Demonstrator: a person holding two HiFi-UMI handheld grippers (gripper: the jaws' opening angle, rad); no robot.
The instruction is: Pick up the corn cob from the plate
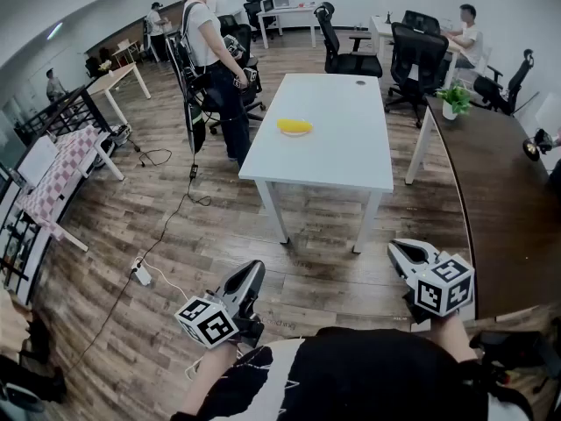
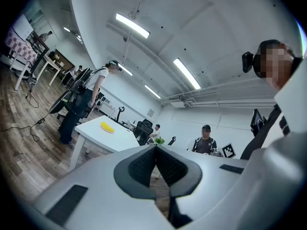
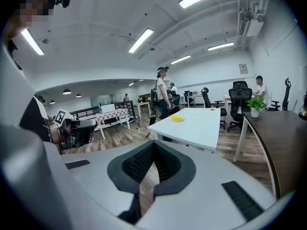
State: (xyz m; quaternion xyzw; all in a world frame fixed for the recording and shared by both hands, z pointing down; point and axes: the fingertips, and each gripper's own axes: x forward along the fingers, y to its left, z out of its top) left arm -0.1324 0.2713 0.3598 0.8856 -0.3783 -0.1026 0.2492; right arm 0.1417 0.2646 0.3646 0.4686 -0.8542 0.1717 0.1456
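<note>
While the left gripper point(image 1: 251, 275) and right gripper point(image 1: 403, 253) hung over the wooden floor point(image 1: 166, 235), jaws closed on nothing, the corn cob point(image 1: 294, 126) lay well ahead of them on its plate point(image 1: 298, 134), near the white table's point(image 1: 342, 156) left edge. A person point(image 1: 209, 51) stood beside it among office chairs point(image 1: 349, 58).

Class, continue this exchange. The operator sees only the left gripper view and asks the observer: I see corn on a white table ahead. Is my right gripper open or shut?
Observer: Shut and empty; the right gripper has its jaws together.
Operator: Are we at the table?
Observer: No. In the head view the left gripper and the right one hang short of the table, with floor between.
Operator: What's on my right?
Observer: A dark table, beside the right gripper.
</note>
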